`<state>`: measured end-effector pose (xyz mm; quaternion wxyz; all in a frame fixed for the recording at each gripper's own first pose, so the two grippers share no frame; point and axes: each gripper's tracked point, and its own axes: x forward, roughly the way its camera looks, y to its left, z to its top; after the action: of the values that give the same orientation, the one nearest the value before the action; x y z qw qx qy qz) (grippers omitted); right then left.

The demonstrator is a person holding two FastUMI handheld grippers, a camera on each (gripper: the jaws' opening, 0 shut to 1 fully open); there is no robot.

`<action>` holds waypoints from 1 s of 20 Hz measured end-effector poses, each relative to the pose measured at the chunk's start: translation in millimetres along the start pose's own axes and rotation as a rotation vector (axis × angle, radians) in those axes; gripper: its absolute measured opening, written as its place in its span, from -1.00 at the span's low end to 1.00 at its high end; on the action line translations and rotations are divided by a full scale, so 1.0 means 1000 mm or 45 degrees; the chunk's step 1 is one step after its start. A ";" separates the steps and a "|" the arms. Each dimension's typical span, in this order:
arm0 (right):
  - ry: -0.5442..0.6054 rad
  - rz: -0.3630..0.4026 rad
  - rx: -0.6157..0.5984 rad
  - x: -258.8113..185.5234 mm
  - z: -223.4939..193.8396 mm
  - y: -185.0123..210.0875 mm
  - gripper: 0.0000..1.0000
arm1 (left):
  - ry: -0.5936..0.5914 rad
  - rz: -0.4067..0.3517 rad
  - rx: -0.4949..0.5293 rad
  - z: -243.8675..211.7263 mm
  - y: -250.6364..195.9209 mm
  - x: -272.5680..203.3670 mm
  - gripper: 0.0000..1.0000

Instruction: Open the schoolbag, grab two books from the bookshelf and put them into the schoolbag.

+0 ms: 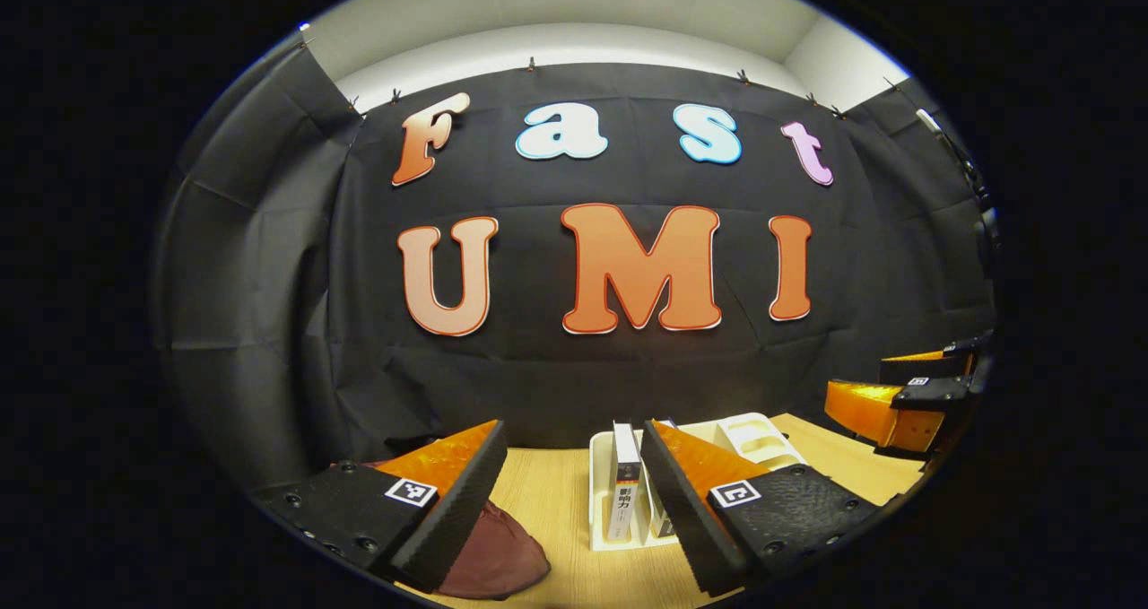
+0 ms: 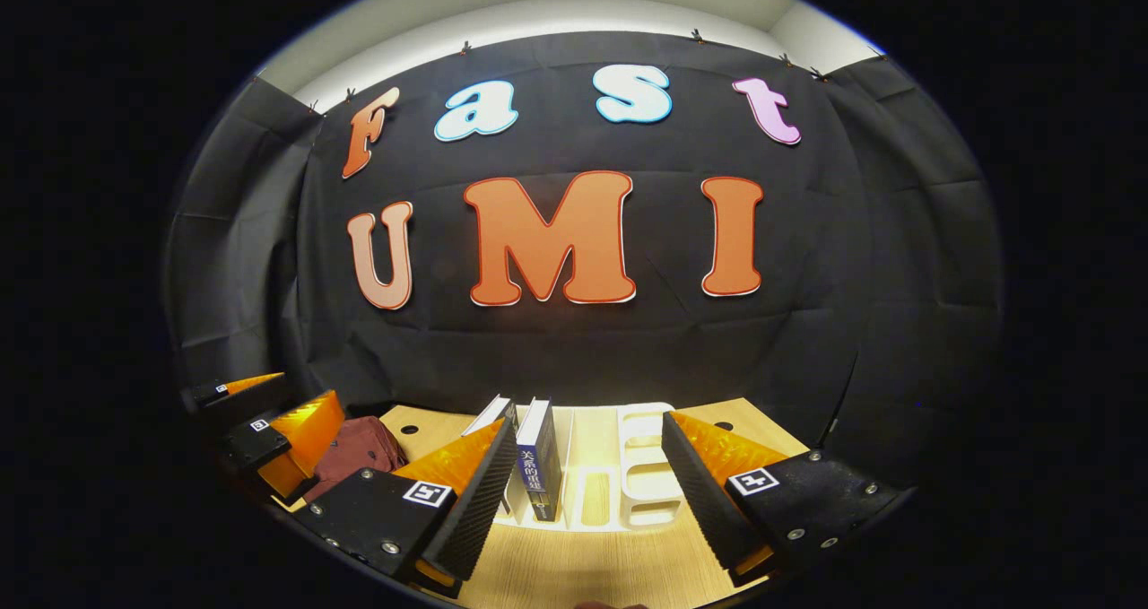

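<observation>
A dark red schoolbag (image 1: 493,551) lies on the wooden table at the lower left, partly behind my left gripper's near finger. A white bookshelf (image 1: 753,439) stands ahead with a white-spined book (image 1: 625,483) upright in it. My left gripper (image 1: 574,501) is open with nothing between its fingers, above the table. In the right gripper view the bookshelf (image 2: 641,474) holds a blue book (image 2: 538,465) and a white book (image 2: 489,416) beside it. My right gripper (image 2: 583,492) is open in front of the shelf. The schoolbag (image 2: 359,452) lies to its left.
The light wooden table (image 2: 574,569) runs under both grippers. The other gripper shows at the right edge of the left gripper view (image 1: 906,403) and at the left edge of the right gripper view (image 2: 269,439). Black cloth closes off the back.
</observation>
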<state>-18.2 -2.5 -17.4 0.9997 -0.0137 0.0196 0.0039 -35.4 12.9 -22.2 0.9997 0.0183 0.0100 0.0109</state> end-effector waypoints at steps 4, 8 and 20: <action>0.008 -0.012 -0.001 0.004 -0.004 -0.002 0.92 | 0.045 0.005 0.080 -0.020 0.009 0.001 0.89; 0.022 -0.024 0.000 0.009 -0.010 -0.005 0.92 | 0.110 0.042 0.211 -0.047 0.023 0.002 0.92; 0.087 -0.087 -0.002 0.026 -0.033 -0.021 0.92 | 0.495 0.004 0.608 -0.201 0.058 -0.006 0.92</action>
<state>6.5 -24.1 -51.2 0.9980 -0.0152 0.0531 -0.0308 -47.1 78.0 -220.4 0.9465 0.2503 0.2031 0.0133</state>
